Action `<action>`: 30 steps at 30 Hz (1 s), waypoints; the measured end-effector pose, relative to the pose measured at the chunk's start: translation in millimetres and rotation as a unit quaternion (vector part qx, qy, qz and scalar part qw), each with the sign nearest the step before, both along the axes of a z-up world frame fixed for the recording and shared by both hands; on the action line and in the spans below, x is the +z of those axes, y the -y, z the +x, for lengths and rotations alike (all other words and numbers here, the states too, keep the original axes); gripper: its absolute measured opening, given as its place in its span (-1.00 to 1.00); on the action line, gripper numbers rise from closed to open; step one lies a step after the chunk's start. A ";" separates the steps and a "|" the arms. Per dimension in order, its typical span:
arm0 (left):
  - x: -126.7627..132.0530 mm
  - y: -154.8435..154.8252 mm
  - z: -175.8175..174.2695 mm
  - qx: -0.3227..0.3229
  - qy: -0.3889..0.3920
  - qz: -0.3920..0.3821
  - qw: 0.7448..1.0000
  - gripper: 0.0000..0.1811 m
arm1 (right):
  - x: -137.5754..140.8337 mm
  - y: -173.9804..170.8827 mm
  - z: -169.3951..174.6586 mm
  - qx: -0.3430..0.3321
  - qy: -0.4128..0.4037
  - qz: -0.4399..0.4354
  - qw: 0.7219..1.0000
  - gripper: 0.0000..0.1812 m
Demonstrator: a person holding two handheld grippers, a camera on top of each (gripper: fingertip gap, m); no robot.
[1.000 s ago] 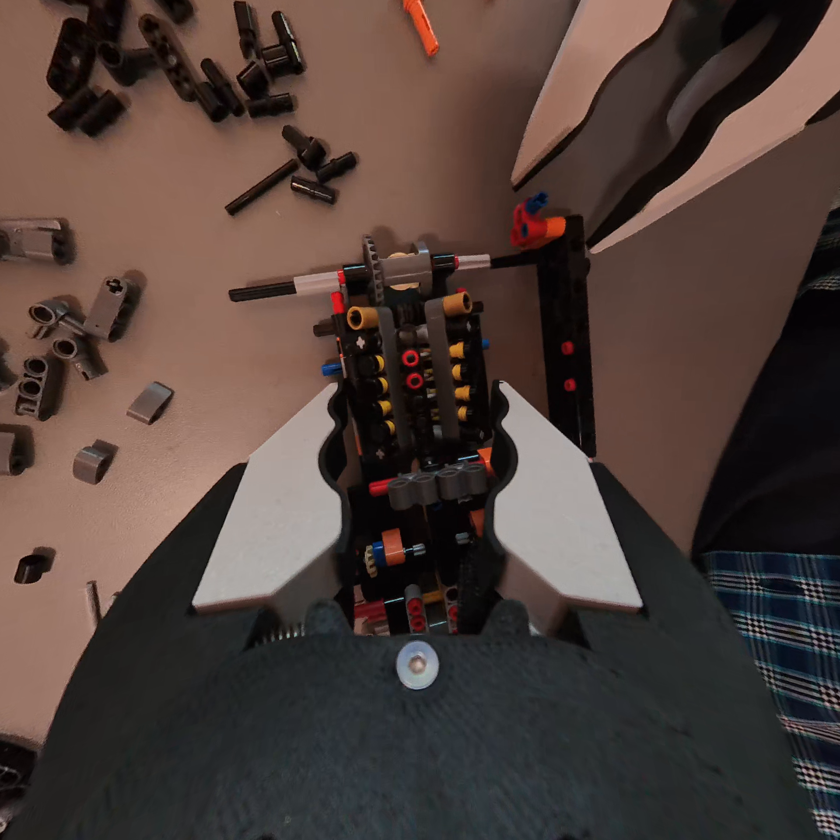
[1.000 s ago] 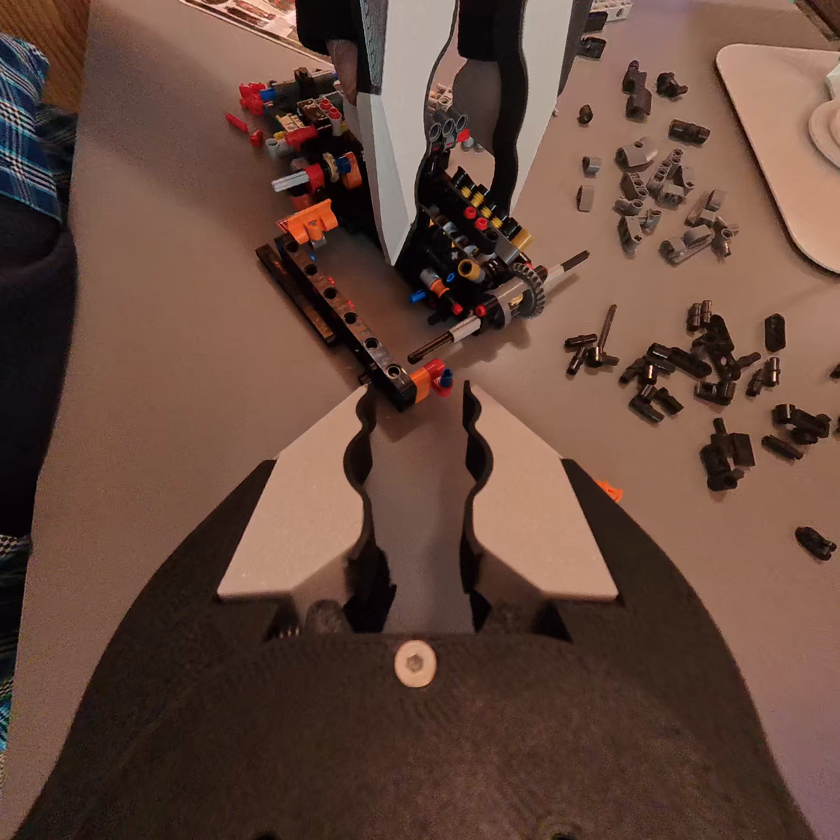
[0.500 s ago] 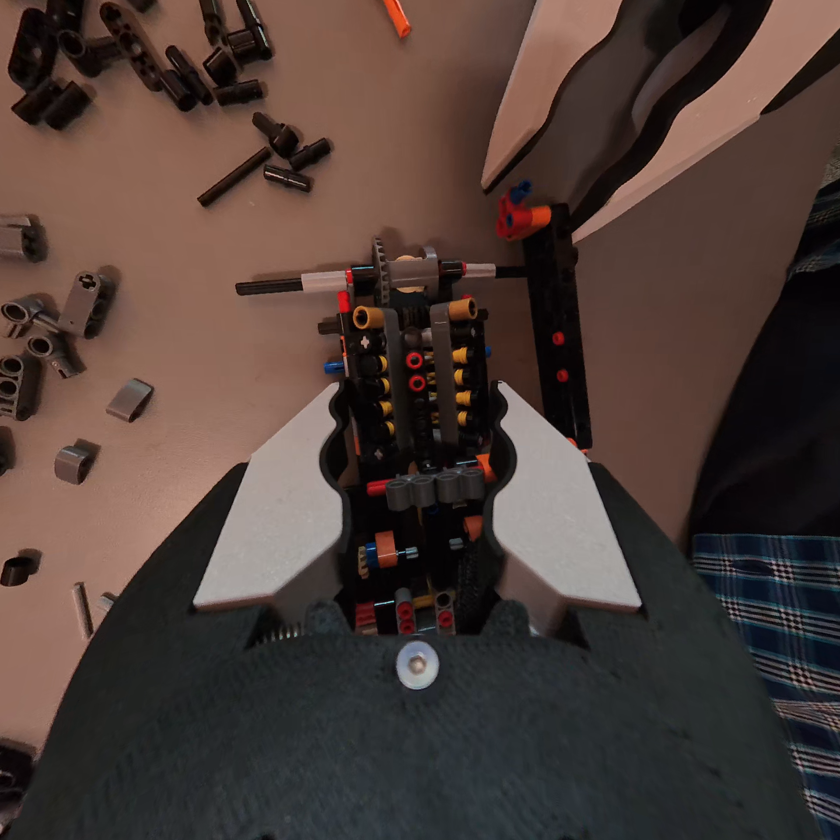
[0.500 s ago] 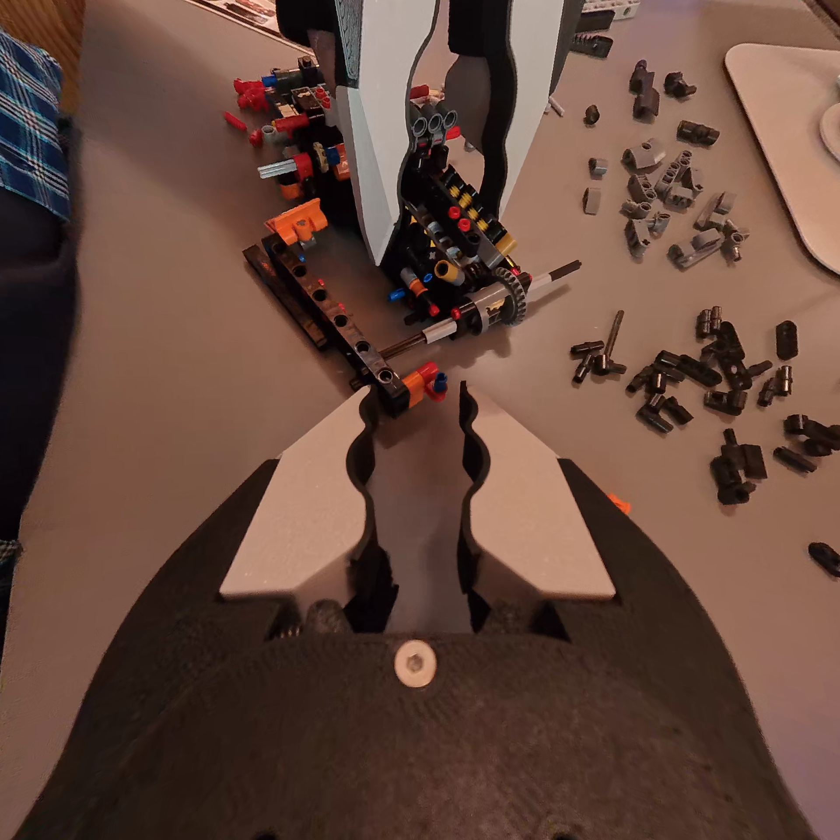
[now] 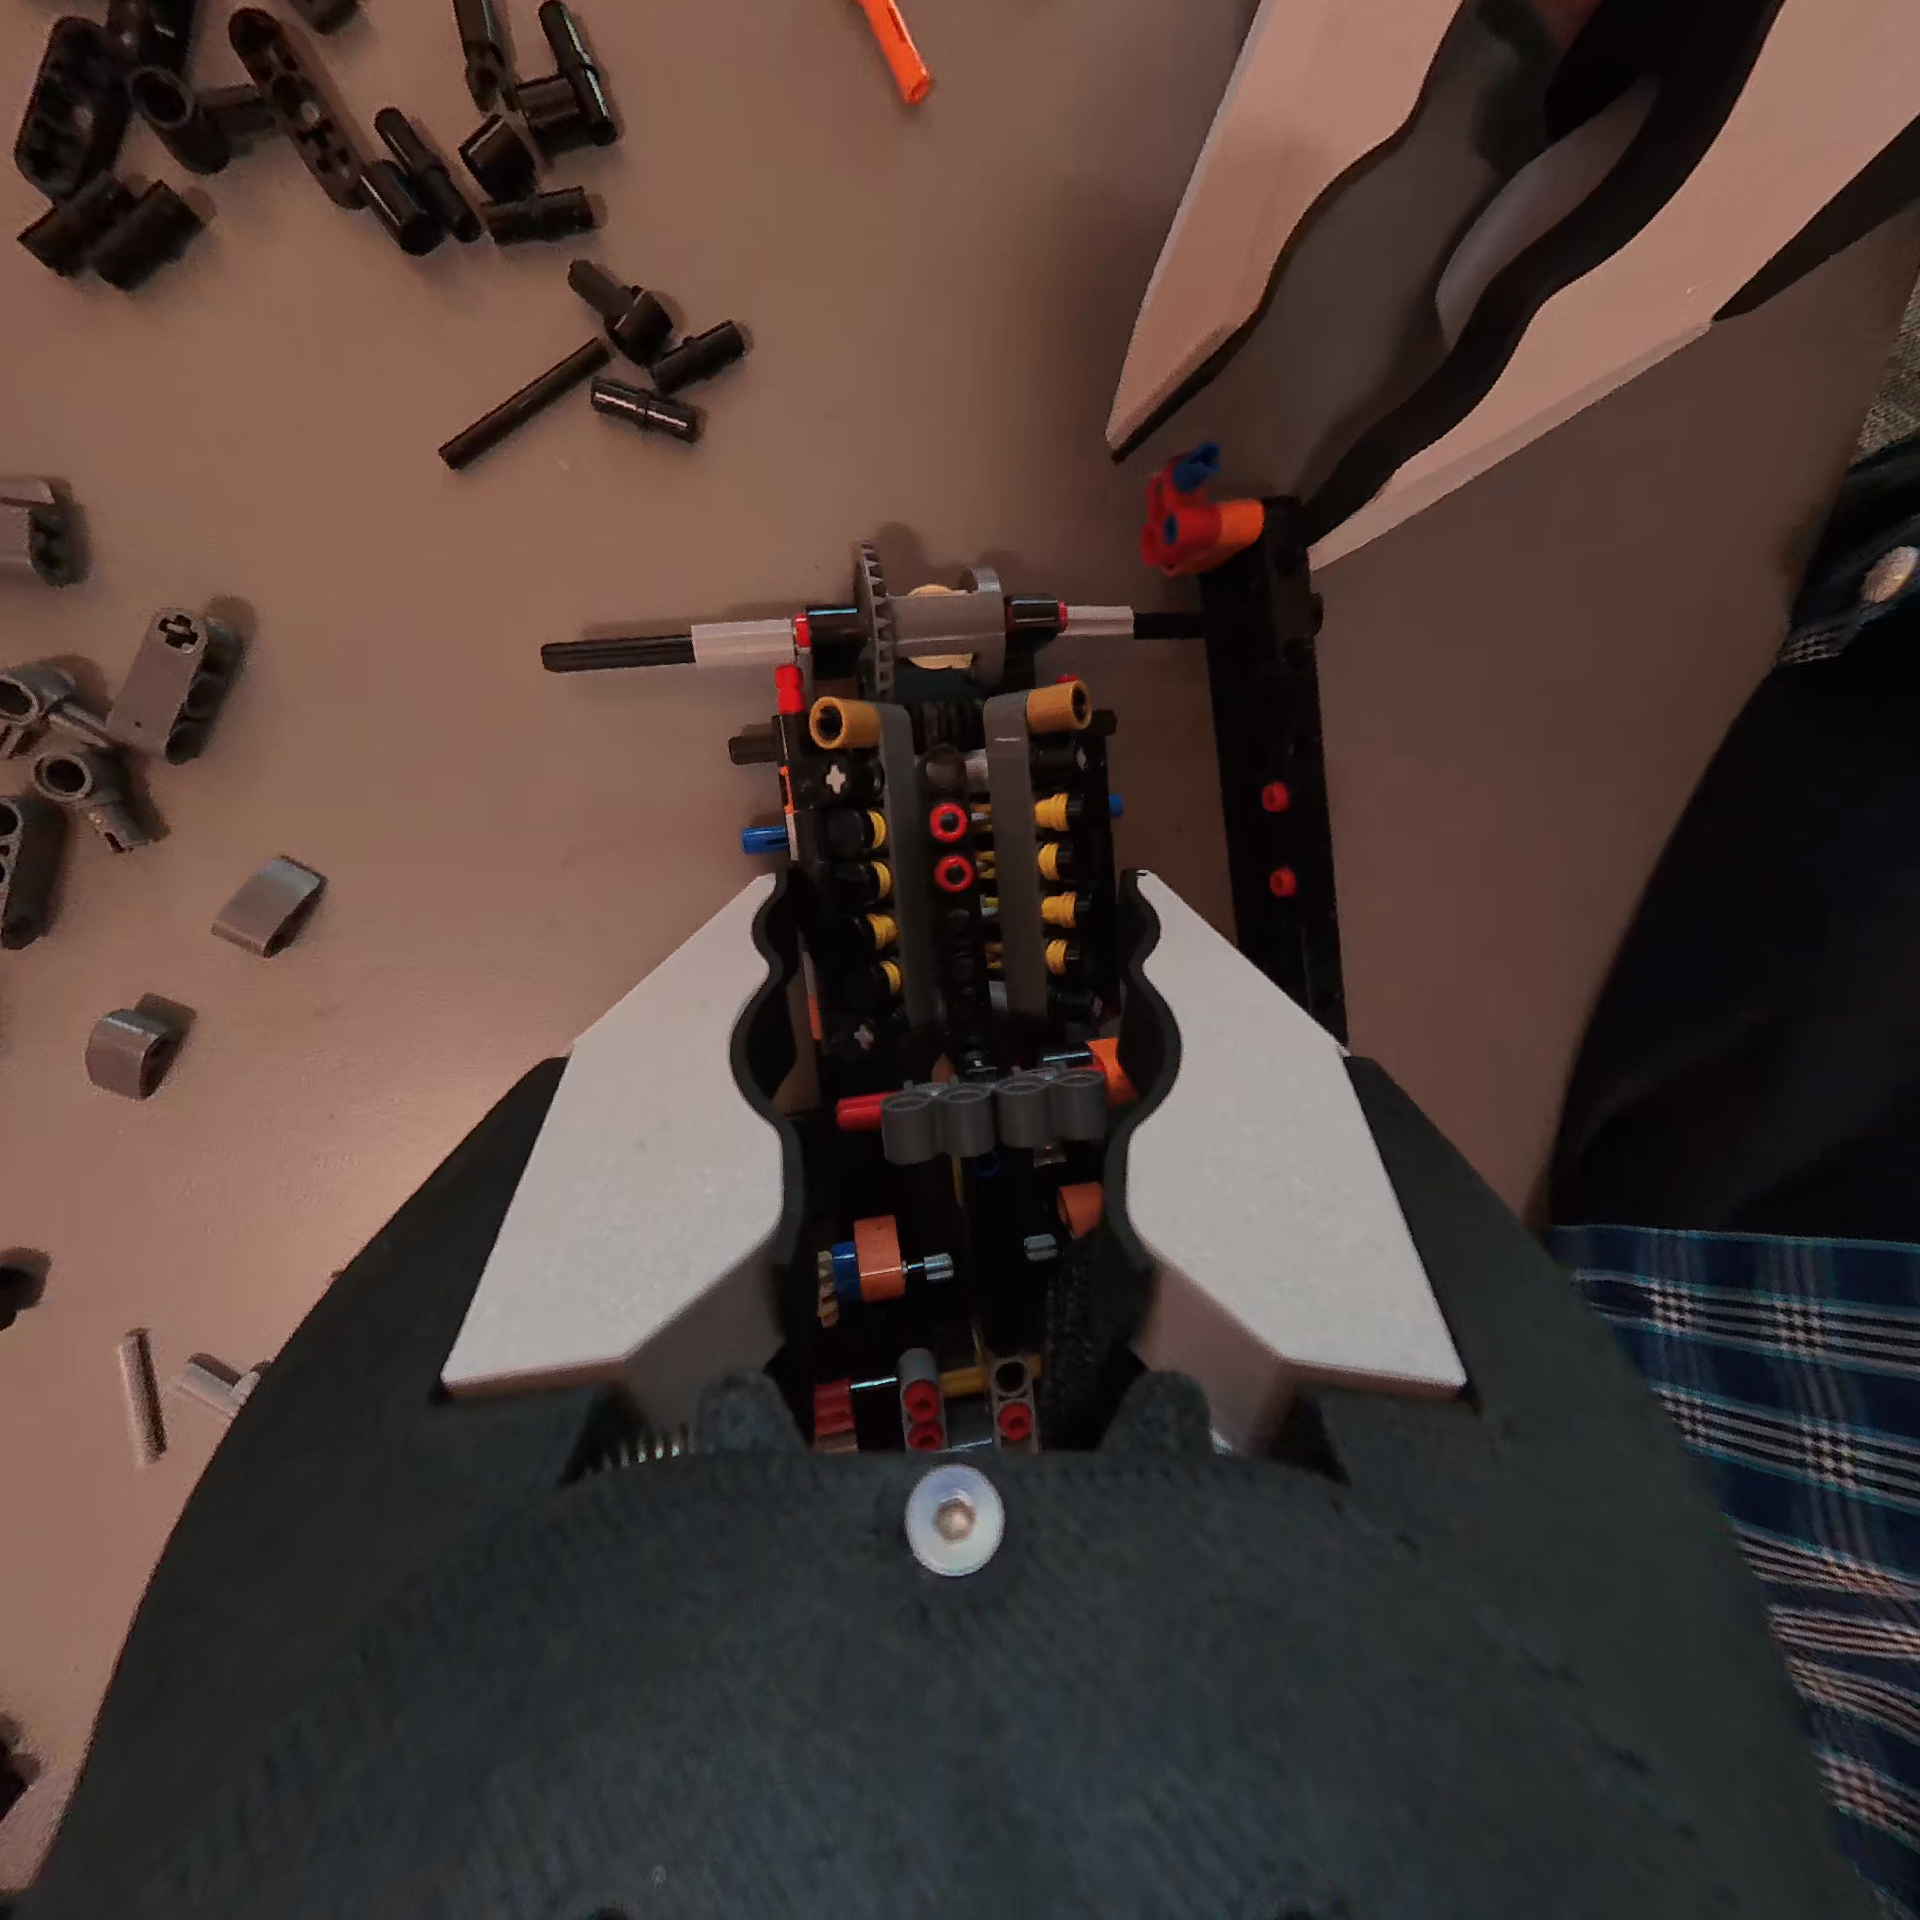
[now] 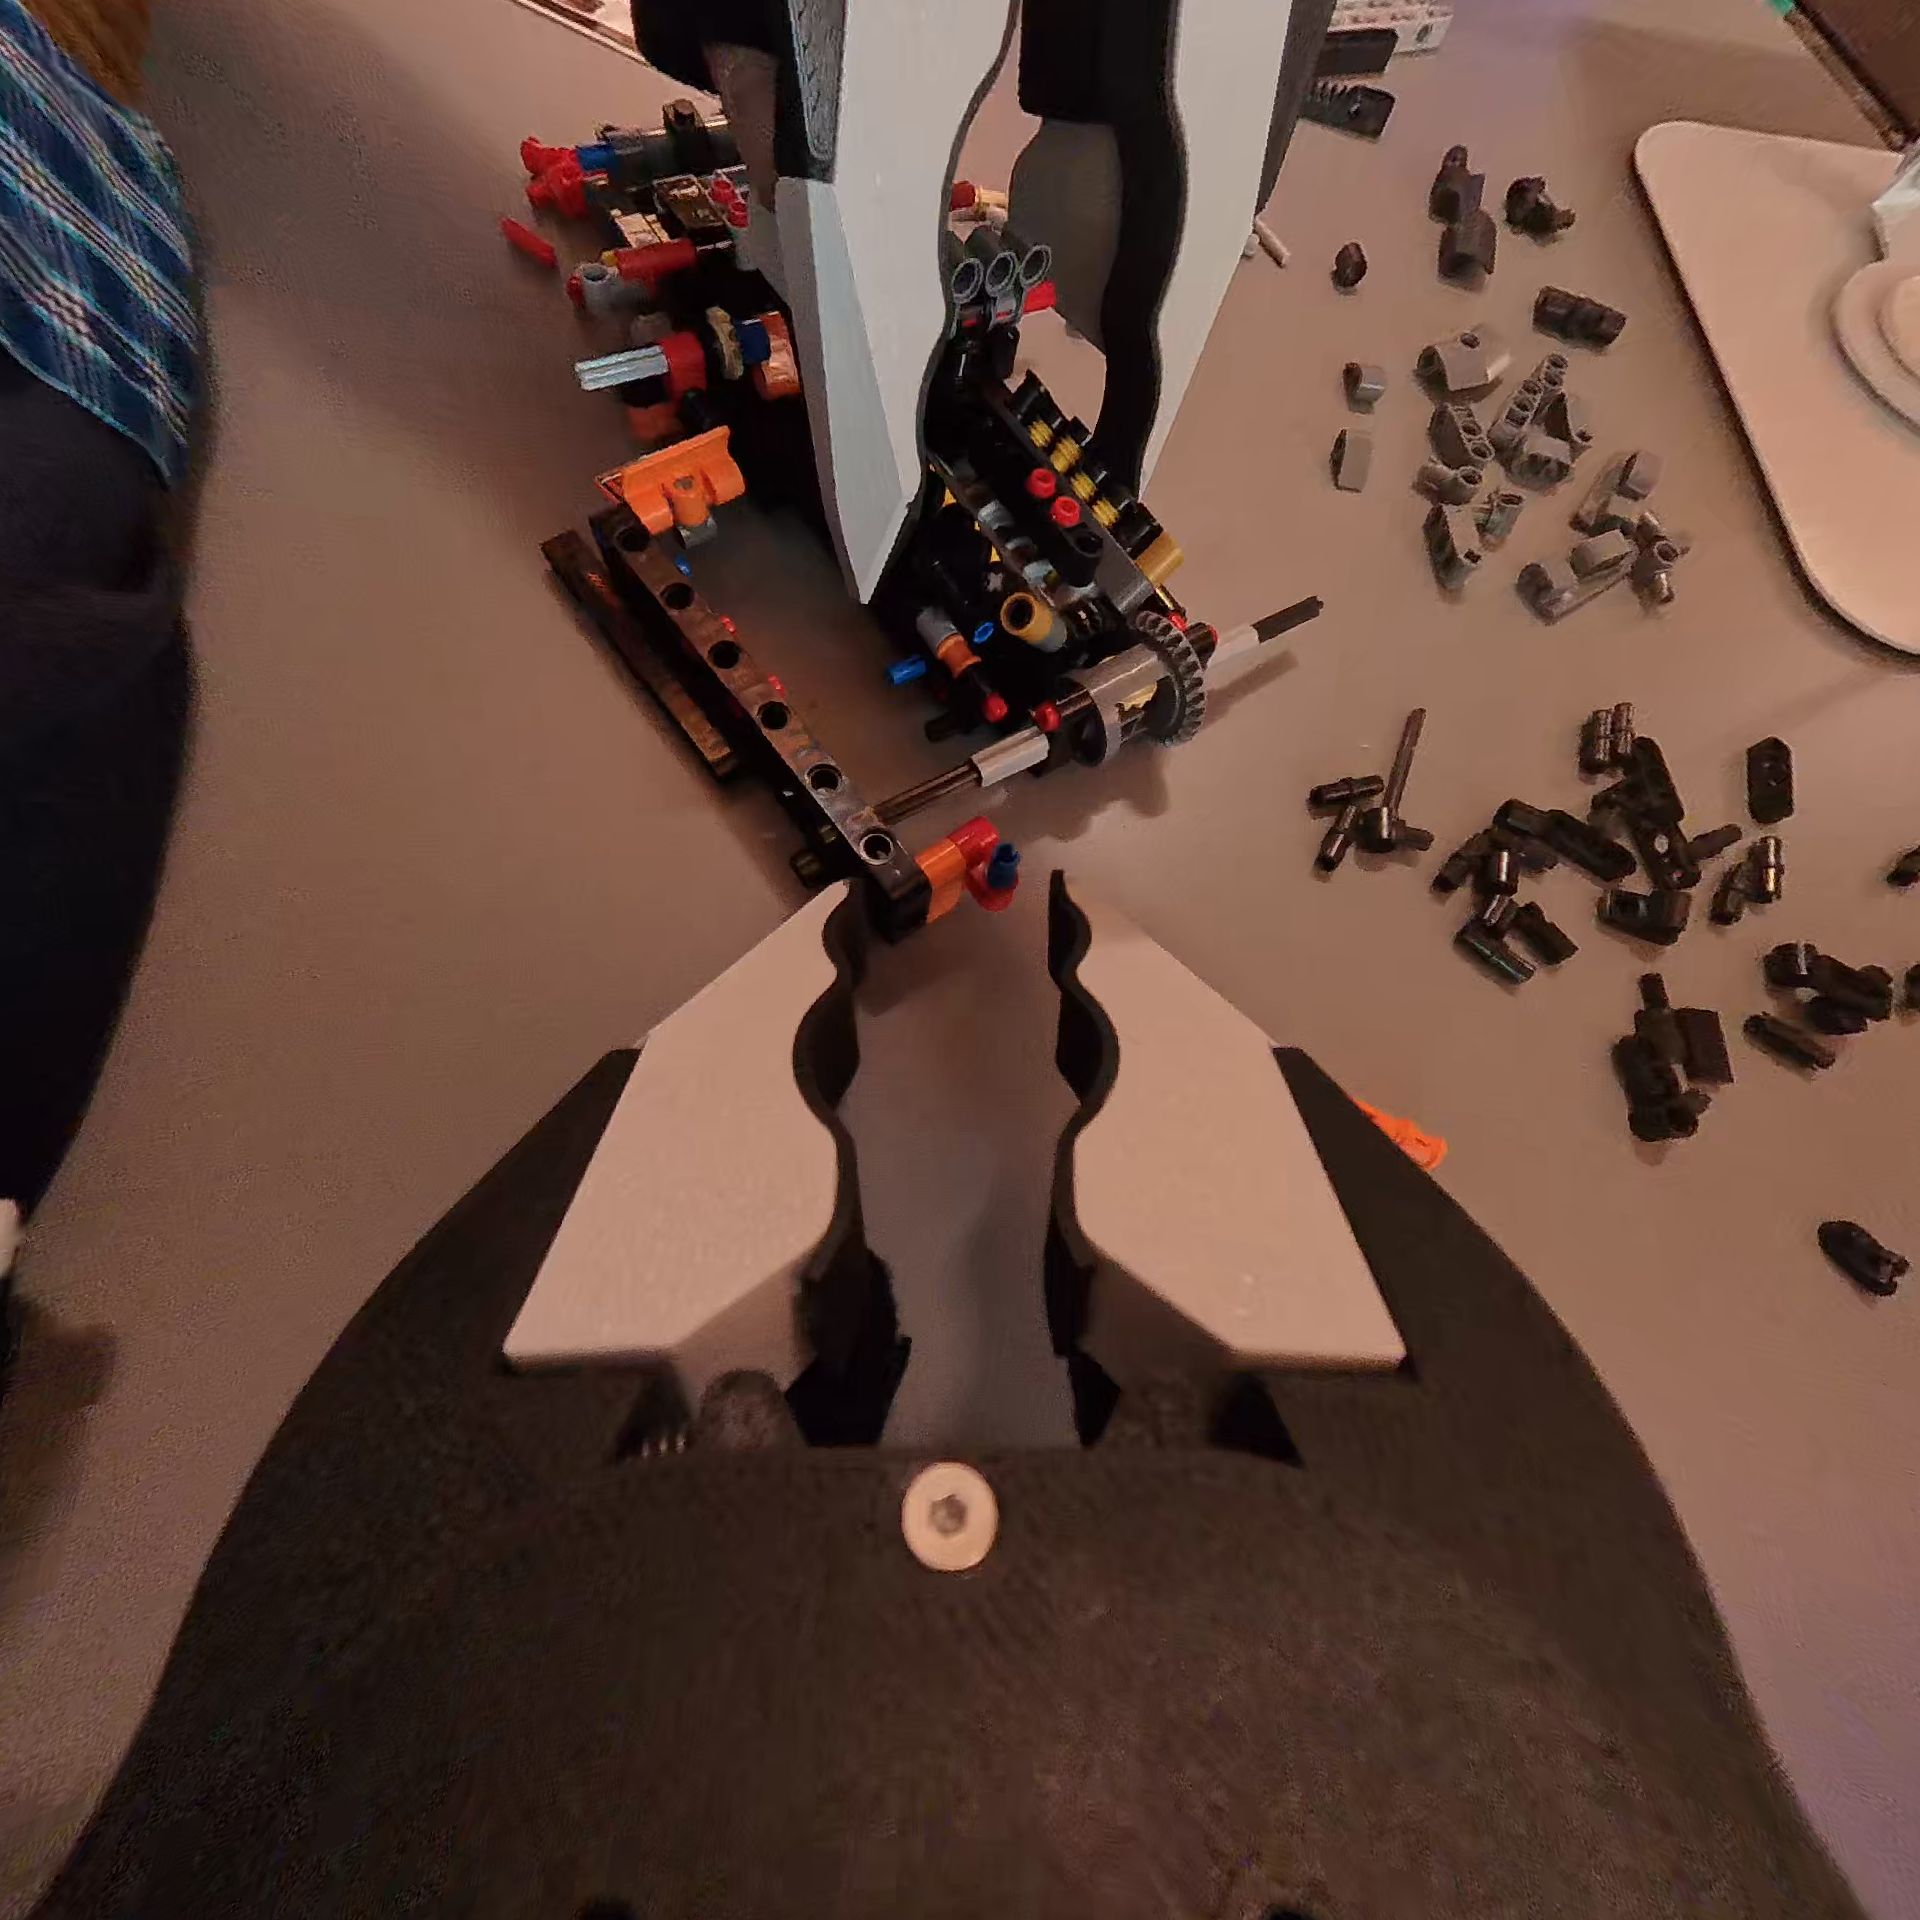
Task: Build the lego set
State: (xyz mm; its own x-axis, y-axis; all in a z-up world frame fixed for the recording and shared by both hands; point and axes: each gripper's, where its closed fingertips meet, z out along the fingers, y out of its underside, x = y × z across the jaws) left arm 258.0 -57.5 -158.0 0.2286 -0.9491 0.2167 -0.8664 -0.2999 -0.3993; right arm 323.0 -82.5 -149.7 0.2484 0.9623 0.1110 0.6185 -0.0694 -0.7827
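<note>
My left gripper (image 5: 954,883) is shut on the lego assembly (image 5: 945,821), a black chassis with yellow and red pins, a grey gear and a cross axle at its far end. It stands on the table. A long black beam (image 5: 1273,790) runs along the assembly's right side, with an orange and red connector (image 5: 1184,525) at its far end. My right gripper (image 6: 951,891) is open and empty. Its fingertips sit on either side of the beam's end and connector (image 6: 961,862). The left gripper (image 6: 997,520) also shows in the right wrist view, gripping the assembly from above.
Loose black pins and connectors (image 6: 1621,862) and grey pieces (image 6: 1507,447) lie to the right of the assembly. An orange pin (image 6: 1403,1132) lies beside my right gripper. A pale board (image 6: 1787,364) sits at the far right. A person's plaid sleeve (image 5: 1766,1403) is close. Across from one pair of fingers to the other is roughly 8 cm.
My right gripper has crept forward to the beam's end and its jaws have narrowed a little. My left gripper stays shut on the assembly, which has barely shifted.
</note>
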 end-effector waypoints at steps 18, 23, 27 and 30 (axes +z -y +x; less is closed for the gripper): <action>-0.3 0.5 -0.7 0.003 0.012 0.009 1.000 -0.33 | 7.5 12.9 6.0 -0.028 -0.029 -0.038 0.998 -0.66; -0.3 0.4 -0.6 -0.002 0.009 0.015 1.000 -0.33 | 8.6 20.9 4.1 -0.028 -0.031 -0.051 0.998 -0.74; -0.4 0.2 -0.1 0.001 0.009 0.022 1.000 -0.33 | 4.5 29.8 -1.9 -0.021 -0.026 -0.067 0.997 -0.79; -0.5 0.4 0.7 0.004 0.006 0.028 1.000 -0.32 | 0.6 29.7 -4.4 -0.033 -0.016 -0.064 0.997 -0.82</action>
